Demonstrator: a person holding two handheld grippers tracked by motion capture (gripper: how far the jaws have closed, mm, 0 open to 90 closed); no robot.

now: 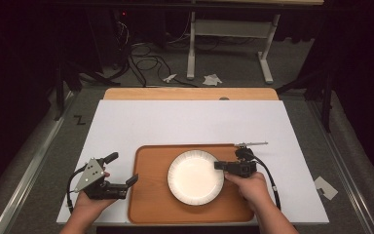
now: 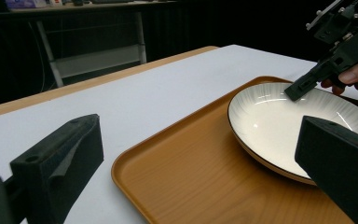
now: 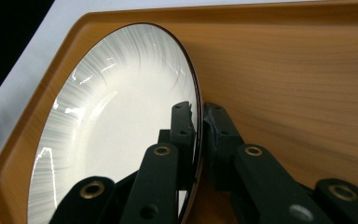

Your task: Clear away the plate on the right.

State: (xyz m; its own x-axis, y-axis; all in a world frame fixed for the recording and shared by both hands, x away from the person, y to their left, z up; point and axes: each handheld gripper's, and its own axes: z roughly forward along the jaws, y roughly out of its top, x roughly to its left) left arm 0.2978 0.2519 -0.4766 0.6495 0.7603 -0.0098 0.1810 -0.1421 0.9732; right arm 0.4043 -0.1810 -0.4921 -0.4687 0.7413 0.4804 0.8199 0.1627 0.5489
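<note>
White plate (image 1: 195,176) sat on wooden tray (image 1: 148,195), itself on white surface (image 1: 185,122). Right claw (image 1: 218,165) clamped shut on plate's right rim, 1 jaw inside, 1 outside. Left claw (image 1: 124,170) held wide open beside tray's left edge, gripping nothing, just above surface.

Plate (image 1: 195,176) sits in tray (image 1: 148,195), tray on table's (image 1: 185,122) near half. Left gripper (image 1: 124,170) left of tray; right gripper (image 1: 217,165) at plate's right rim.
</note>
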